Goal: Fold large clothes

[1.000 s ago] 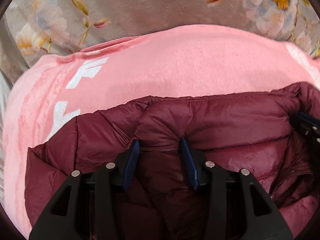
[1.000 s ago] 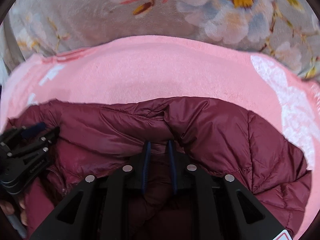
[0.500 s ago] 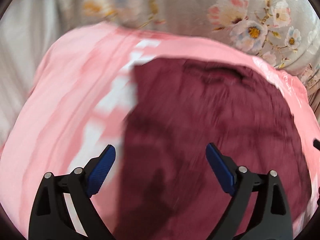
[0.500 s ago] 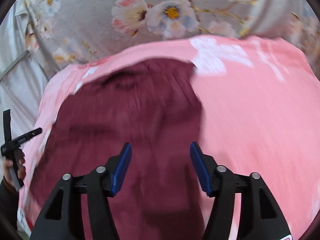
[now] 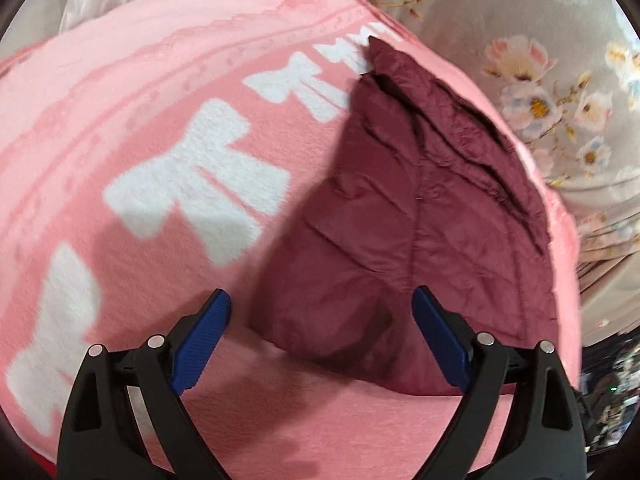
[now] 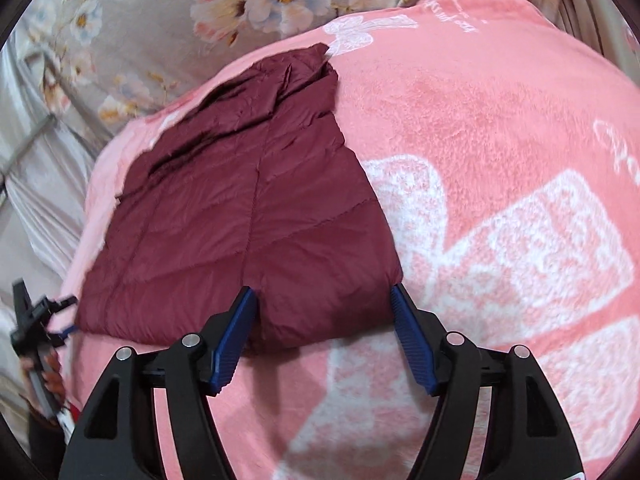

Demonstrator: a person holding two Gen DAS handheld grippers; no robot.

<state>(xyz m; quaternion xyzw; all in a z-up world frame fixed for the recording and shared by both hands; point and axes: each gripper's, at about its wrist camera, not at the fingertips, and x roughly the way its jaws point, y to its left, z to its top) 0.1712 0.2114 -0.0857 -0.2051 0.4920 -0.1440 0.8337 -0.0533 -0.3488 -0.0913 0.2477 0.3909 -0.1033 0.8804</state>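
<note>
Maroon quilted nylon: the puffer jacket (image 5: 420, 216) lies folded into a compact slab on the pink fleece blanket (image 5: 160, 80), which is printed with white bow shapes (image 5: 200, 184) and serves as the reference surface here. Seen from the left wrist, the jacket sits toward the right side of the blanket, its far corner tapering to a point that touches the white print, its right edge running close to the blanket's border. Beyond that border is a grey bedsheet with a floral pattern (image 5: 540, 96). Left gripper (image 5: 325, 342): released, blue pads spread wide, nothing between them; the near folded edge of the jacket lies ahead of the gap, pads not touching it. Its jaws have just been opening and now stand wide apart. Right wrist view: the same jacket (image 6: 248, 216) lies left of centre on the blanket (image 6: 480, 128), stitched channels visible, collar-end layers bunched at the far side. Right gripper (image 6: 323, 338): also released; its jaws have just been opening, and the near right corner of the jacket shows between the pads, which do not press on it. At the left margin of this view the left gripper (image 6: 36, 320) is visible beside the jacket's near left corner, held in a hand (image 6: 42, 376). No containers in either view; the jacket rests directly on the blanket.
</note>
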